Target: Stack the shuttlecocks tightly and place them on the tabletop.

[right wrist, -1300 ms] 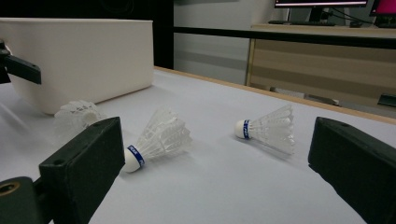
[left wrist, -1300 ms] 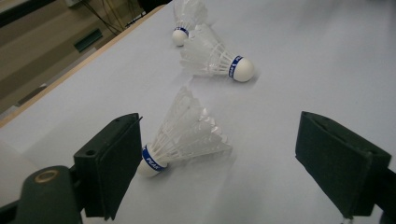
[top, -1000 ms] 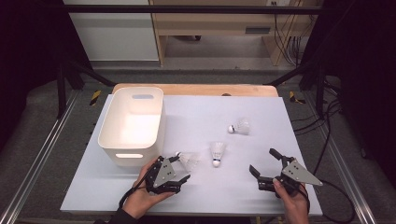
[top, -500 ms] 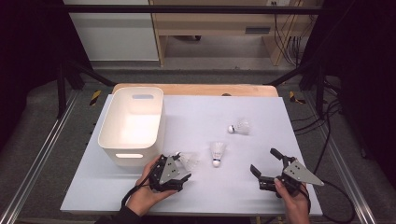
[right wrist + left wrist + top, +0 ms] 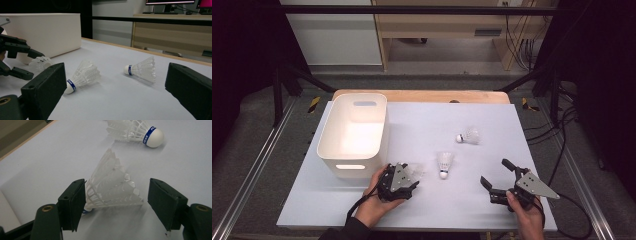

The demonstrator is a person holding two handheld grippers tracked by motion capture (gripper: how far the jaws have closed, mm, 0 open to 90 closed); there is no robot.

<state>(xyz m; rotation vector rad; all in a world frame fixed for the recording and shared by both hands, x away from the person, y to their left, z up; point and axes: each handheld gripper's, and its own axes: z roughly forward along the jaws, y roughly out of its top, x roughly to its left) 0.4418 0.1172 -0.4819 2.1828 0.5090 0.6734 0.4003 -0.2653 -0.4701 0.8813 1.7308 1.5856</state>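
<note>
White tabletop (image 5: 422, 125) from above: the left gripper (image 5: 411, 176) sits over a shuttlecock (image 5: 416, 170) just beside the bin (image 5: 352, 130), far nearer it than the right gripper (image 5: 496, 175), which stands spread. Along the left gripper's jaws, which have just been closing, the shuttlecock (image 5: 112, 187) lies between them, cork toward the camera, feathers touching one pad, not yet pinched

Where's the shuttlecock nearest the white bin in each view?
High view: shuttlecock lower centre-left, by the bin's near corner.
Left gripper view: centre, lying on its side.
Right gripper view: far left, before the bin.
Shared landmark: the blue-banded shuttlecock beside it.
</note>
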